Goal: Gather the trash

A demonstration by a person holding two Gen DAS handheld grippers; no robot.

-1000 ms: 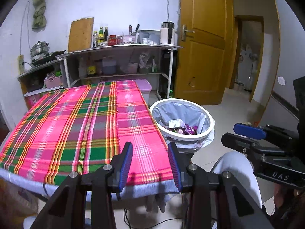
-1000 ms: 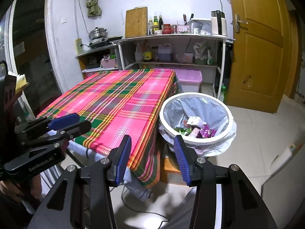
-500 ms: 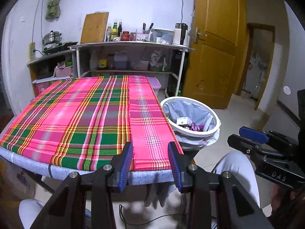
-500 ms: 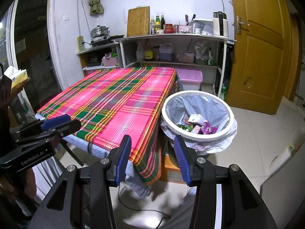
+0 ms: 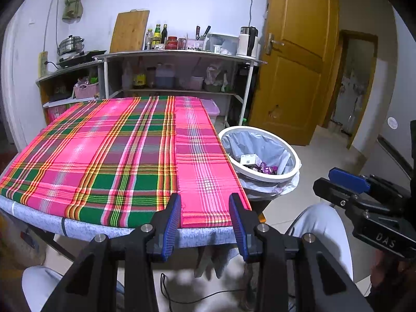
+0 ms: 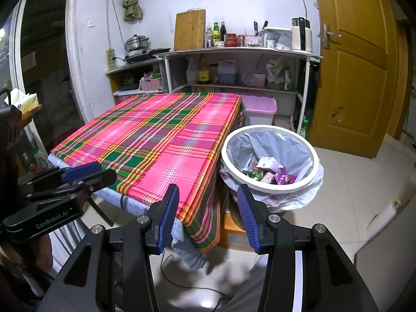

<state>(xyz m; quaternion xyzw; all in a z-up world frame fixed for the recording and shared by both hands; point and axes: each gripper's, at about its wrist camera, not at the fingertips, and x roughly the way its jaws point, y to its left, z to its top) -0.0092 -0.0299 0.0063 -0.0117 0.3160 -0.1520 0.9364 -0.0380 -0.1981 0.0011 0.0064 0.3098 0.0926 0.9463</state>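
Wrappers [image 6: 275, 174] lay in the bin [image 6: 270, 187]; the bench [image 5: 109, 150] looked bare, both claws [image 5: 205, 215] [image 6: 206, 213] apart and empty—seemingly finished.

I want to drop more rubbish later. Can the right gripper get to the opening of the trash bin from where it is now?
Probably yes. The right gripper is open and empty, and the trash bin stands uncovered ahead, to its right, beside the table; nothing lies between.

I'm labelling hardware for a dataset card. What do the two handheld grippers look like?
Both are matte black with silver screws and ribbed blue finger pads. The left gripper reads "GenRobot.AI" on its side; the right gripper reads "DAS" and has a white stripe.
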